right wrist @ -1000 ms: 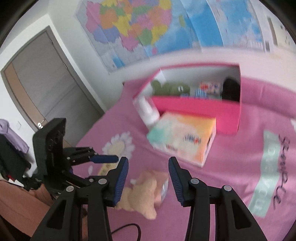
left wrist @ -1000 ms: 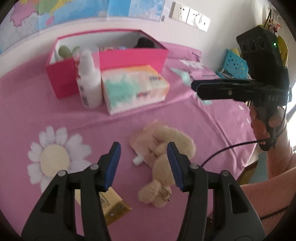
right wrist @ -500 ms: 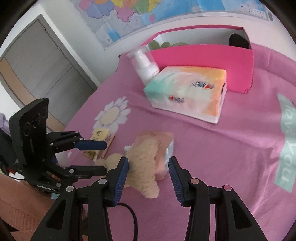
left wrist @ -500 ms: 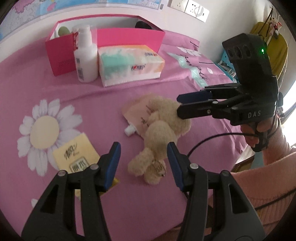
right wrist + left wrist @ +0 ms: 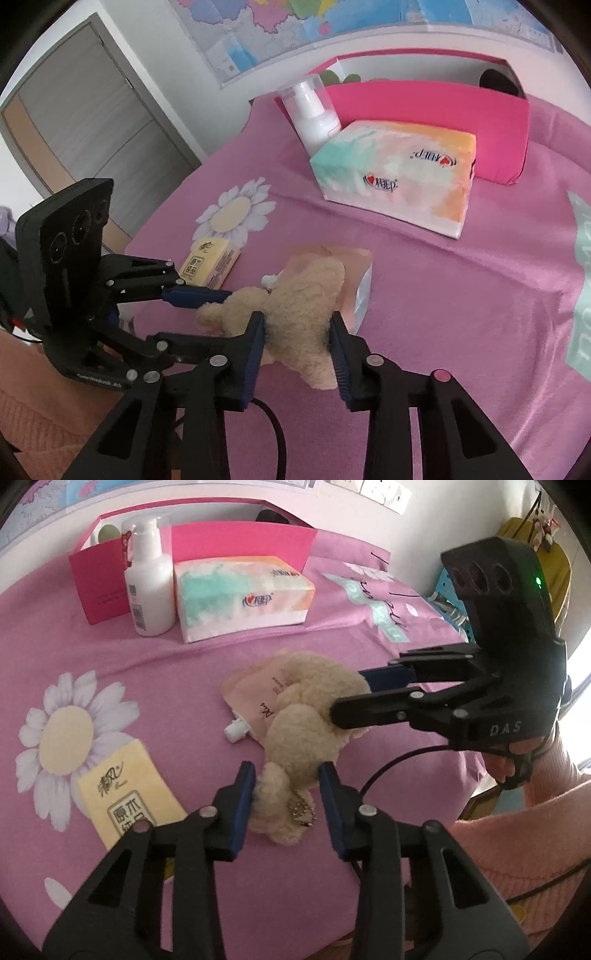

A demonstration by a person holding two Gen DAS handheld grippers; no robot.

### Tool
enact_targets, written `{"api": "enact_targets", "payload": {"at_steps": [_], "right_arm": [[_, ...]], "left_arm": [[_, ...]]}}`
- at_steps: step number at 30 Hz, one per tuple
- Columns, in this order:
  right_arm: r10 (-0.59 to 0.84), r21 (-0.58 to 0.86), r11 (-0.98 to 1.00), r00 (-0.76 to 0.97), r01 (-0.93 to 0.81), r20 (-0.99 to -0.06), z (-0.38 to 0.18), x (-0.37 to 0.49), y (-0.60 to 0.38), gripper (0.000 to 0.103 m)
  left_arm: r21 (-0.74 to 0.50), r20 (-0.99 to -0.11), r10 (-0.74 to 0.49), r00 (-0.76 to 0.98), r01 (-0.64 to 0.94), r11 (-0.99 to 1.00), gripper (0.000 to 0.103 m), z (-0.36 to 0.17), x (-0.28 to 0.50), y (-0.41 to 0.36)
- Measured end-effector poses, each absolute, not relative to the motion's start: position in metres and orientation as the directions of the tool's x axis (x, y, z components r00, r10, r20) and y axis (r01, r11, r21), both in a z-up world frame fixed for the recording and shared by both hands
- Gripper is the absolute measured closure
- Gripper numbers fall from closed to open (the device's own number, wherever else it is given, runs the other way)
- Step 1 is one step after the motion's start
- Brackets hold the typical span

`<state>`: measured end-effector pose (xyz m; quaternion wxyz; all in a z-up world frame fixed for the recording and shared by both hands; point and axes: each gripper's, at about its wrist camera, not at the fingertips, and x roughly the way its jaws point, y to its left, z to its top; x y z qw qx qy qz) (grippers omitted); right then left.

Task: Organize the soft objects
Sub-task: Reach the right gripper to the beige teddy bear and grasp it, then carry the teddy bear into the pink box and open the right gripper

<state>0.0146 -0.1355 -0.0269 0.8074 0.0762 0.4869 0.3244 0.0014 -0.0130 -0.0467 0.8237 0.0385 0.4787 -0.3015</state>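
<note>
A beige plush bear (image 5: 295, 734) lies on the pink tablecloth, partly on top of a pink spouted pouch (image 5: 255, 694). My left gripper (image 5: 287, 777) straddles the bear's legs; its jaws are closing and both blue pads touch the plush. My right gripper (image 5: 295, 325) comes from the other side, its jaws closing with the bear's (image 5: 306, 291) upper body pressed between the pads. The left wrist view shows the right gripper (image 5: 347, 693) around the bear's head. In the right wrist view the left gripper (image 5: 218, 314) is at the bear's leg.
At the back stands an open pink box (image 5: 243, 542) holding soft items, with a white pump bottle (image 5: 149, 587) and a tissue pack (image 5: 240, 594) in front. A yellow tissue packet (image 5: 125, 797) lies left of the bear. A sleeve and the table's near edge are on the right.
Both grippers moved in on the bear and their jaws narrowed: the left onto the legs, the right onto the head end. The bear still lies on the cloth.
</note>
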Motion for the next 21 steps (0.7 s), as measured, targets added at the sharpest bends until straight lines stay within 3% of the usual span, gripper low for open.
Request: {"api": "enact_targets", "payload": {"at_steps": [8, 21], "right_arm": [[0.612, 0.461, 0.783, 0.386, -0.418, -0.69, -0.008, 0.014, -0.154, 0.073], [0.584, 0.419, 0.812, 0.532, -0.408, -0.614, 0.037, 0.039, -0.176, 0.073]], "left_arm": [[-0.248, -0.766, -0.509, 0.393, 0.55, 0.798, 0.069, -0.024, 0.01, -0.019], [-0.172, -0.704, -0.512, 0.493, 0.581, 0.795, 0.069, 0.027, 0.051, -0.034]]}}
